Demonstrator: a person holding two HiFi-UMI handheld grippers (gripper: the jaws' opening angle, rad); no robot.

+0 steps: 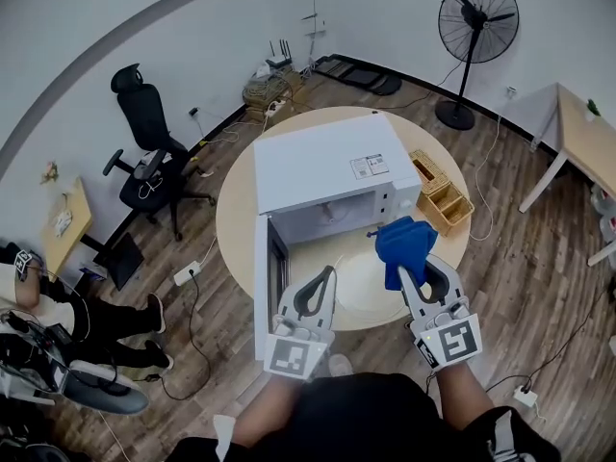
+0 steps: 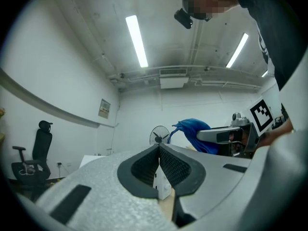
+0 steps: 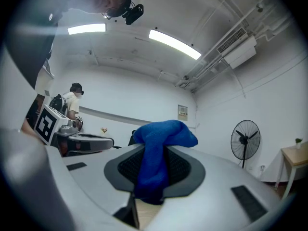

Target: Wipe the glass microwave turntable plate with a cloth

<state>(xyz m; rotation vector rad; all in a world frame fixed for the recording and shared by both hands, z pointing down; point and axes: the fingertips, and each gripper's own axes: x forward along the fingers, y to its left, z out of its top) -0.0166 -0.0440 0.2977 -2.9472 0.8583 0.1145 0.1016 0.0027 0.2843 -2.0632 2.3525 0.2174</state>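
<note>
Gripping the cloth (image 1: 404,243) in right tongs (image 1: 412,269), poised over the plate (image 1: 361,284) near the open microwave (image 1: 327,173), probably ready to wipe; with left tongs (image 1: 324,277) pressed together, empty, likely for steadying.

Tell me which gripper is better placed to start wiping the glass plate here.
Right. The right gripper is shut on the blue cloth, close beside the glass plate on the table before the open microwave. The left gripper is shut and empty, so it could at most steady the plate.

Cavity (image 1: 332,224) open; door (image 1: 262,282) blocks left; basket (image 1: 441,196) seemingly crowds right; plate (image 1: 364,283) fills table (image 1: 236,210) front.
</note>
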